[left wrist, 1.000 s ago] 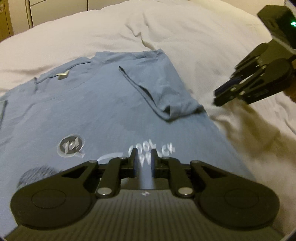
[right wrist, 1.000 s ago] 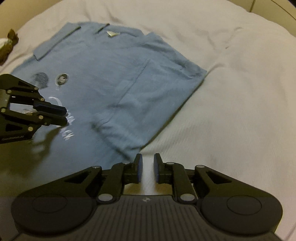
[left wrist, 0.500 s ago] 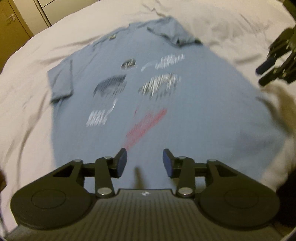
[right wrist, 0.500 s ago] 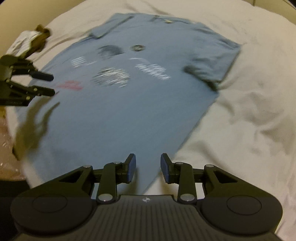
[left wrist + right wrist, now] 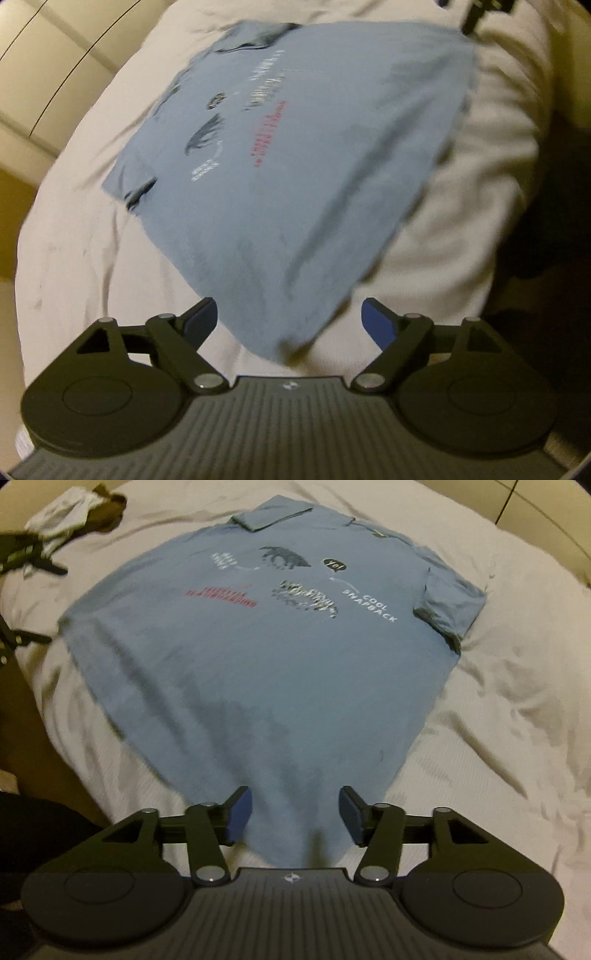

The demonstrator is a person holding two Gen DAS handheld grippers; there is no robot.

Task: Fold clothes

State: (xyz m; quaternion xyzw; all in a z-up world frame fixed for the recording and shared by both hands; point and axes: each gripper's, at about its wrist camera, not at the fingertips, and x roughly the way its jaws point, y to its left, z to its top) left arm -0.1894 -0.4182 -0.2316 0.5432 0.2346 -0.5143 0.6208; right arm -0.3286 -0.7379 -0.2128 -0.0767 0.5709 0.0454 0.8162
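Note:
A blue T-shirt (image 5: 266, 657) with white, grey and red prints lies flat, front up, on a white bed; it also shows in the left wrist view (image 5: 295, 155). Both sleeves are folded in over the chest. My right gripper (image 5: 293, 814) is open and empty, with one bottom hem corner lying between its fingers. My left gripper (image 5: 288, 321) is open and empty, with the other hem corner between its fingers. The left gripper also shows at the left edge of the right wrist view (image 5: 22, 590).
The white bedsheet (image 5: 498, 709) is wrinkled around the shirt. A small pile of other clothes (image 5: 77, 506) lies at the bed's far left. Cream cabinet doors (image 5: 48, 62) stand beyond the bed. The bed edge drops into dark floor (image 5: 546, 229) at the right.
Both grippers have pulled back from the sleeves to the shirt's bottom hem and opened wide. The shirt has not moved.

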